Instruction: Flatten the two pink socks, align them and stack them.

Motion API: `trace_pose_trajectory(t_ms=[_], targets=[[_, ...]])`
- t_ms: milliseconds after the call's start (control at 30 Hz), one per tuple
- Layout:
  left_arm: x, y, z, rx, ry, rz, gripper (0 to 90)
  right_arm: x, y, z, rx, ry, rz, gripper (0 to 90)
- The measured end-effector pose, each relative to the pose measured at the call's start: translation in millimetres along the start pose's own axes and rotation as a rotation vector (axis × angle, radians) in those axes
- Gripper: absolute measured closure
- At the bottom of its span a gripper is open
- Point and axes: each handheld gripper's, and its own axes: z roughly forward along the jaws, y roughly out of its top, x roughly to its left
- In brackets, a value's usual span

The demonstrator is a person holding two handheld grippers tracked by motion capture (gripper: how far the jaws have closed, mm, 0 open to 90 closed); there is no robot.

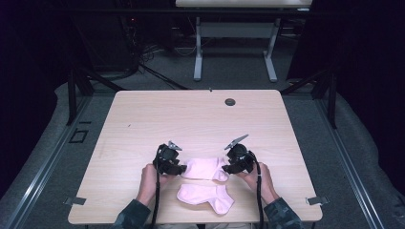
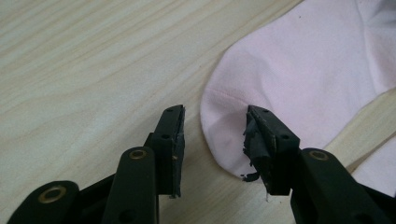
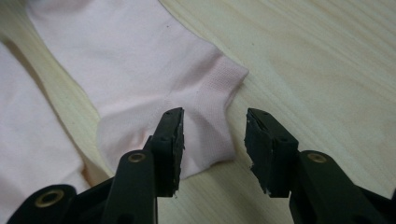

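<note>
Two pale pink socks lie flat on the wooden table (image 1: 143,119). The far sock (image 1: 205,168) stretches between my two grippers; the near sock (image 1: 205,196) lies by the table's front edge. My left gripper (image 1: 179,168) is open at the far sock's toe end (image 2: 280,84), its jaws standing either side of the rounded tip just above the wood. My right gripper (image 1: 228,168) is open at the cuff end (image 3: 205,93), with the ribbed cuff corner under the gap between its jaws. Neither holds any cloth. The near sock's edge (image 3: 28,140) shows beside the right gripper's jaws.
A small round dark cable grommet (image 1: 230,101) sits near the table's far edge. Beyond the table stands a white-legged desk (image 1: 234,47) on grey carpet. A person's hands and dark green sleeves (image 1: 282,214) come in at the bottom.
</note>
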Motion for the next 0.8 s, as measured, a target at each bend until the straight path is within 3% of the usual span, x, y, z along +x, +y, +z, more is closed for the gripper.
trace_pose_trajectory(t_ms=[133,467,800], targets=[[-3.5,0.6,1.9,0.019,0.024,0.026,63.8,1.3,1.1,3.9,0.025,-0.008,-0.011,60.3],[-8.7,0.5,2.5,0.025,0.026,0.057,75.4,2.5,1.0,7.7,0.048,-0.017,-0.03,69.8],[-10.0,-0.8,2.8,0.014,0.017,0.063,86.5,0.5,-0.5,7.8,0.034,-0.007,-0.022,77.3]])
